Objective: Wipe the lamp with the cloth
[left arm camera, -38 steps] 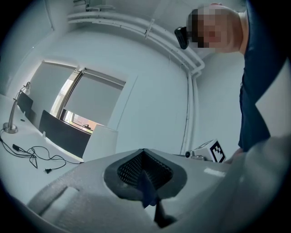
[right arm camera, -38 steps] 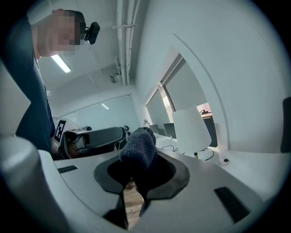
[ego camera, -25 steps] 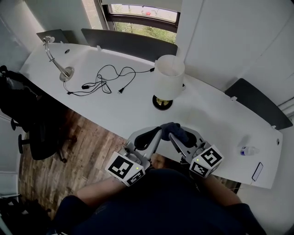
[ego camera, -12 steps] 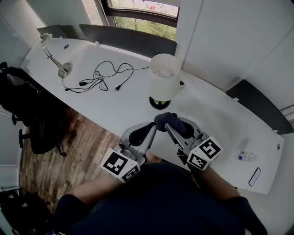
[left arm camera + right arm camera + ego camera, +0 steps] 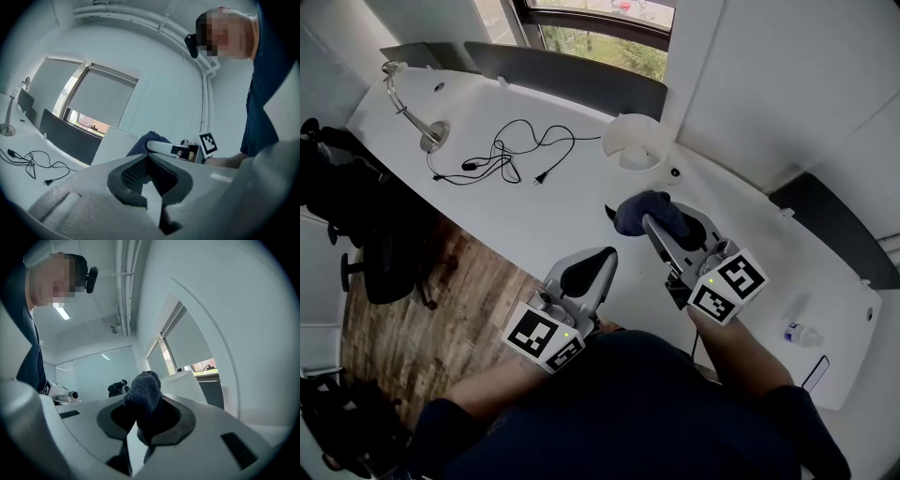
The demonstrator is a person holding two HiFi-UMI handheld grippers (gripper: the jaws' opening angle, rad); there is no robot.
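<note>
Head view: right gripper point(image 5: 652, 223) near the lamp point(image 5: 630, 145), fingers pinching the blue cloth point(image 5: 636, 210).
Left gripper point(image 5: 598, 258) hangs back, fingers together, holding nothing.

The cloth point(image 5: 143, 394) between the right gripper's point(image 5: 140, 423) jaws is dark blue with a fine knitted texture. Those jaws have black pads set in pale grey shells. The left gripper point(image 5: 149, 173) is the same grey, and its black pads show a mesh pattern. The cube point(image 5: 727, 286) on each gripper bears black-and-white square markers. Beyond the right jaws' tips, the lamp point(image 5: 636, 148) is plain white, as is the desk point(image 5: 534, 216). A black cable point(image 5: 511, 155) loops left of the left jaws.
</note>
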